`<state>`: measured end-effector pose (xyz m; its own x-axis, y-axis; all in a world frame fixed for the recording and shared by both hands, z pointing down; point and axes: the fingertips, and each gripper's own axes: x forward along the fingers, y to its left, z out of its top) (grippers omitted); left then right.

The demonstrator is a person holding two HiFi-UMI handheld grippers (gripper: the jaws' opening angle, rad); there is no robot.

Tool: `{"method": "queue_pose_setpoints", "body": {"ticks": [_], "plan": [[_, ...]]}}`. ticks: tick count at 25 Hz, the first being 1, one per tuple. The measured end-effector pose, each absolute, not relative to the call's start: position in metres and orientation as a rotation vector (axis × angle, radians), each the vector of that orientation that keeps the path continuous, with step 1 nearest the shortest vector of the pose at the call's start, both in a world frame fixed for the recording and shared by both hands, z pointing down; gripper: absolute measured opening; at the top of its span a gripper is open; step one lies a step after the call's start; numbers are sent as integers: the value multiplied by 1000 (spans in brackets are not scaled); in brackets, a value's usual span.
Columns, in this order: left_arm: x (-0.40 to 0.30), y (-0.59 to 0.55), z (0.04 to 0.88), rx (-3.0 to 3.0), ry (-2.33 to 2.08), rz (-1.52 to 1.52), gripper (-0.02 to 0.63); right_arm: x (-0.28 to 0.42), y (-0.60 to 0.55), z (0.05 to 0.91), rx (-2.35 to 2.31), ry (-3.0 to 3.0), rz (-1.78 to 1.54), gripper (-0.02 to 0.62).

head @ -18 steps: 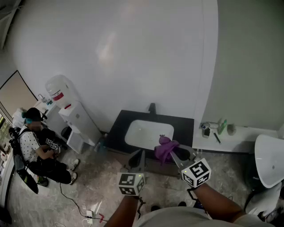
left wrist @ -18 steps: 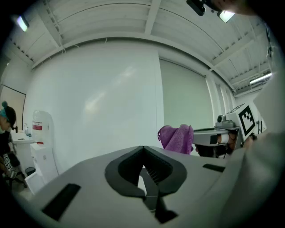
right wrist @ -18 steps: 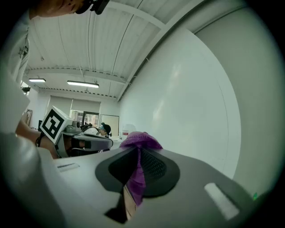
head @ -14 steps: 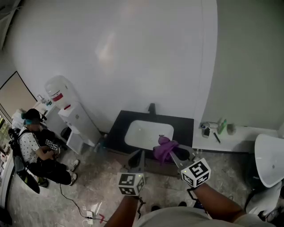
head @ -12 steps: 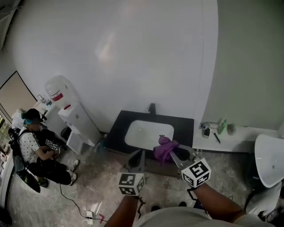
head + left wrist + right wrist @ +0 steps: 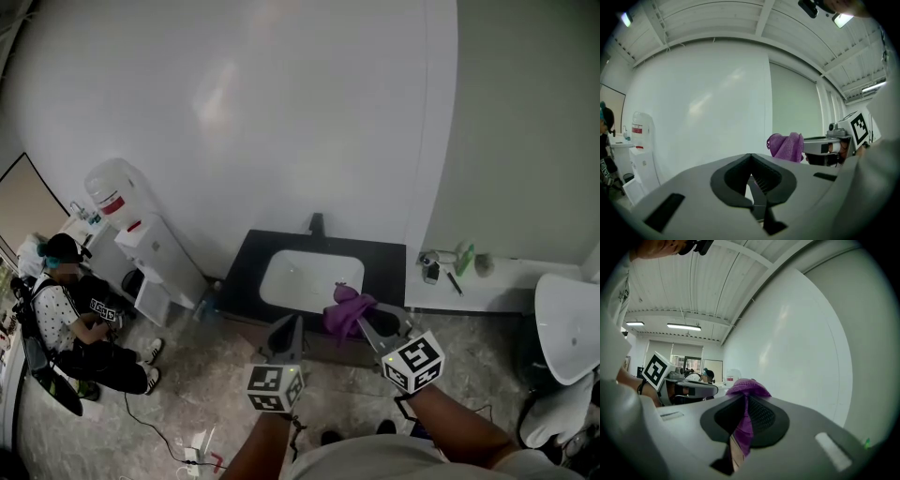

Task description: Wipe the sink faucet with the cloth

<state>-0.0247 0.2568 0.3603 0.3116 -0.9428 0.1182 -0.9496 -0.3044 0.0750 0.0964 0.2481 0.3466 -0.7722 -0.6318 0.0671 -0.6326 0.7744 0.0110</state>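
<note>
A purple cloth (image 6: 347,310) bunches out of my right gripper (image 6: 363,320), which is shut on it just in front of the sink's near edge. The same cloth (image 6: 743,418) shows pinched between the jaws in the right gripper view and as a purple bundle (image 6: 786,146) at the right of the left gripper view. My left gripper (image 6: 287,330) is shut with nothing in it, left of the cloth. A white basin (image 6: 309,279) sits in a black counter (image 6: 242,272). The dark faucet (image 6: 316,224) stands at its back edge against the wall, well beyond both grippers.
A white water dispenser (image 6: 141,239) stands left of the counter. A person (image 6: 66,309) sits on the floor at far left, with cables beside them. A white shelf (image 6: 469,272) with small bottles runs right of the sink, and a white toilet (image 6: 567,328) is at far right.
The view has shifted slightly, so the sink and dispenser sit a little lower-left in frame. Both grippers hold the same pose, the cloth still gripped.
</note>
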Motion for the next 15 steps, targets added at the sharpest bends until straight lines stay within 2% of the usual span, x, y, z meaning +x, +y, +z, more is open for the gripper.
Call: {"method": "queue_pose_setpoints", "body": {"ticks": [10,15], "plan": [[-53,250,374,2462,-1702,80,6,80,240,358,1144,-2858,42,26],[-65,206,386,2450,-1696,92,6,82,189,378,1195,-2841,103,26]]}}
